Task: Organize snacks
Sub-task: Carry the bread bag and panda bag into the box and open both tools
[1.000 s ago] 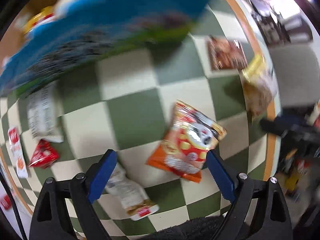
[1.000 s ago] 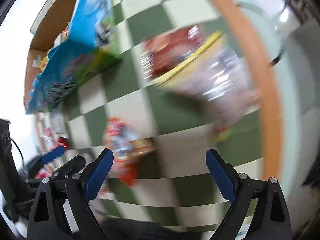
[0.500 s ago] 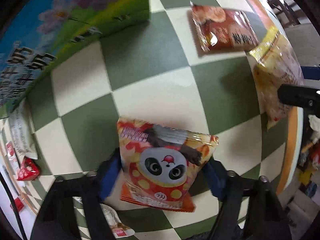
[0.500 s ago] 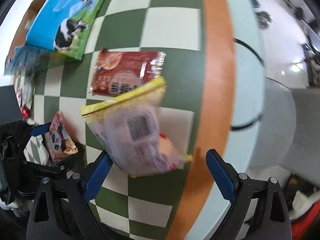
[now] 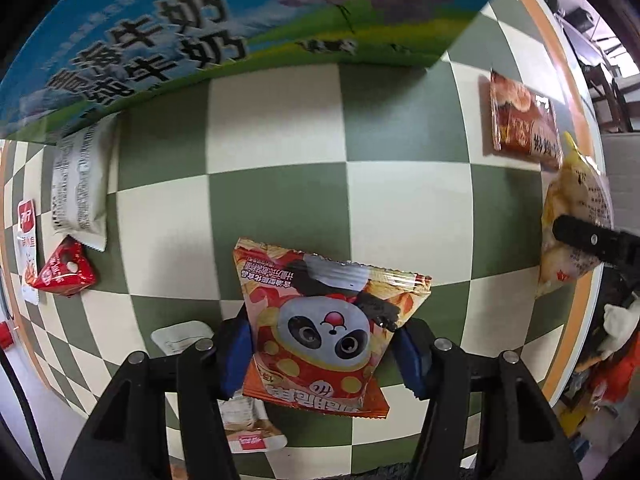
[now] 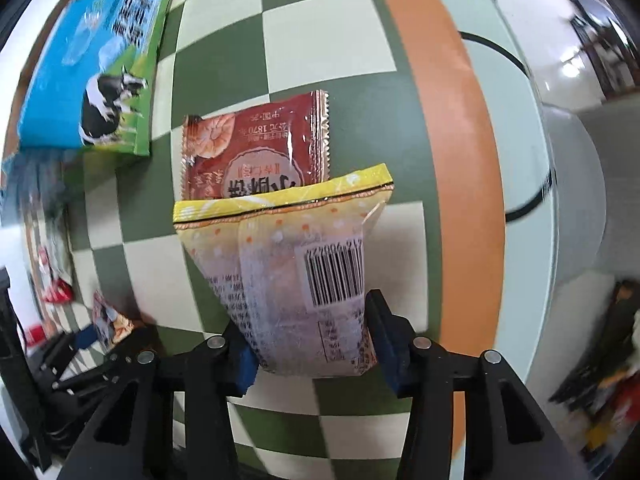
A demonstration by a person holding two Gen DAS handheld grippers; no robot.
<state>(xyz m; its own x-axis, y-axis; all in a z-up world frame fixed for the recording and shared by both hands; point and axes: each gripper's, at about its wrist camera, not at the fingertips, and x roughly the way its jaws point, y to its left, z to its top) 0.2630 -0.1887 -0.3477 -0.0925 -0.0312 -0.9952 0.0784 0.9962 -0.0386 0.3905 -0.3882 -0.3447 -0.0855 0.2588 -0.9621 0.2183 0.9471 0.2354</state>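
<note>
Left claw (image 5: 324, 354) closing, blue pads against both sides of the panda bag (image 5: 320, 328), low centre of the left view, bag on the checked worktop (image 5: 276, 128). Right claw (image 6: 310, 346) closing too, pads touching the yellow bag (image 6: 296, 264), bottom centre of the right view; its top edge overlaps the red packet (image 6: 256, 152) just above. Outward in the left view: white pouch (image 5: 184, 336) beside the left pad, red triangle pack (image 5: 64, 274) and white bag (image 5: 82, 188) at left, blue carton (image 5: 200, 36) along the top. Orange worktop rim (image 6: 440, 120) at right in the right view.
</note>
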